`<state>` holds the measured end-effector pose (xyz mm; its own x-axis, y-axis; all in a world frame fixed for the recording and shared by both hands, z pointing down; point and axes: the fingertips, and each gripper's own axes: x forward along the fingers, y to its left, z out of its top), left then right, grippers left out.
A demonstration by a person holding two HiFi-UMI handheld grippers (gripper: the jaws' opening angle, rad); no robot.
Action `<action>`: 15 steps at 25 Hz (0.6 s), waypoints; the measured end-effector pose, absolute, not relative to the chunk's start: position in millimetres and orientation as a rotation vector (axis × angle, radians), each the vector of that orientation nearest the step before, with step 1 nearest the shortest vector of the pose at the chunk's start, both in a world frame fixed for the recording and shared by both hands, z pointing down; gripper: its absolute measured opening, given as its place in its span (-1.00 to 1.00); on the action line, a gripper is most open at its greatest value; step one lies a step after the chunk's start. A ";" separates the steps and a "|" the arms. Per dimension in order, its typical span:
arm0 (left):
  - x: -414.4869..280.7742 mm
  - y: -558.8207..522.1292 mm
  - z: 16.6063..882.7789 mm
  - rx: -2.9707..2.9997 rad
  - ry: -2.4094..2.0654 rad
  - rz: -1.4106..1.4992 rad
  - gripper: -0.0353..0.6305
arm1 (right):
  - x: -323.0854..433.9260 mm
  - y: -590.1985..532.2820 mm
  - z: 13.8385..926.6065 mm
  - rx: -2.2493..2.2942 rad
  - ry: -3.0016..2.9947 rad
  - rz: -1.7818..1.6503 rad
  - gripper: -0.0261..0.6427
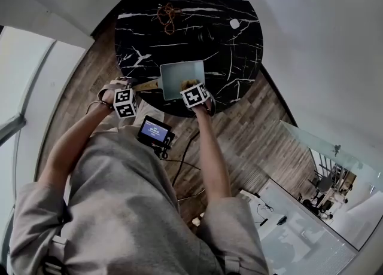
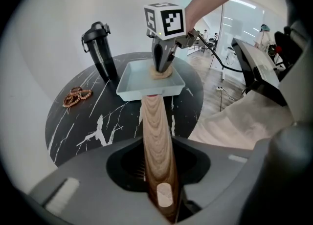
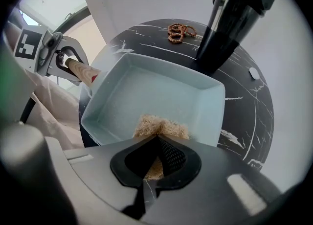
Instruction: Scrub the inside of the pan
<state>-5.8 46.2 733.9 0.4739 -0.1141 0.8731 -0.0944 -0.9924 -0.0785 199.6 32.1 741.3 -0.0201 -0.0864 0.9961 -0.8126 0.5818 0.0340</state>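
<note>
A square pale-blue pan [image 1: 178,73] rests near the front edge of a round black marble table [image 1: 179,28]. Its wooden handle [image 2: 155,136] runs back between the jaws of my left gripper [image 2: 157,180], which is shut on it. My right gripper [image 3: 157,153] is shut on a tan fibrous scrubber [image 3: 161,126]. The scrubber rests on the pan's floor [image 3: 156,92] by the near wall. From the left gripper view, the right gripper [image 2: 161,67] points straight down into the pan. The right gripper view shows the left gripper [image 3: 63,60] at the handle's end.
A tall black bottle [image 2: 100,50] stands just behind the pan. A brown bead bracelet [image 2: 77,96] lies further back on the table, and a small white piece [image 1: 234,24] lies at the right. A small screen device [image 1: 154,131] hangs at the person's waist, with cables over the wooden floor.
</note>
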 end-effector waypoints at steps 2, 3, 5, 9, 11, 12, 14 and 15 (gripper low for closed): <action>-6.6 45.9 734.4 -2.688 0.199 -1.599 -0.60 | 189.4 34.4 742.3 0.787 -1.514 0.689 -0.86; -6.6 45.9 735.0 -2.693 0.205 -1.604 -0.60 | 184.1 35.6 742.8 0.779 -1.523 0.690 -0.86; -5.9 46.0 736.0 -2.698 0.211 -1.608 -0.60 | 174.0 38.7 743.2 0.762 -1.537 0.687 -0.87; -5.5 46.3 736.9 -2.706 0.204 -1.613 -0.60 | 157.0 43.7 743.8 0.734 -1.554 0.686 -0.87; -5.9 48.1 737.1 -2.720 0.196 -1.630 -0.61 | 149.2 46.4 743.7 0.721 -1.566 0.695 -0.87; -6.5 49.1 738.5 -2.725 0.191 -1.641 -0.61 | 145.7 47.4 743.6 0.715 -1.572 0.701 -0.86; -7.9 50.4 741.9 -2.732 0.186 -1.660 -0.61 | 138.4 48.6 743.6 0.702 -1.585 0.716 -0.86; -8.3 50.4 742.5 -2.734 0.186 -1.666 -0.61 | 134.4 49.1 743.7 0.695 -1.594 0.725 -0.87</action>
<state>-8.3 50.4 742.5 0.4544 -0.0649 0.8884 -0.1327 -0.9911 -0.0045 134.4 49.1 743.7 -0.1299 -0.0421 0.9906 -0.7744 0.6283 -0.0749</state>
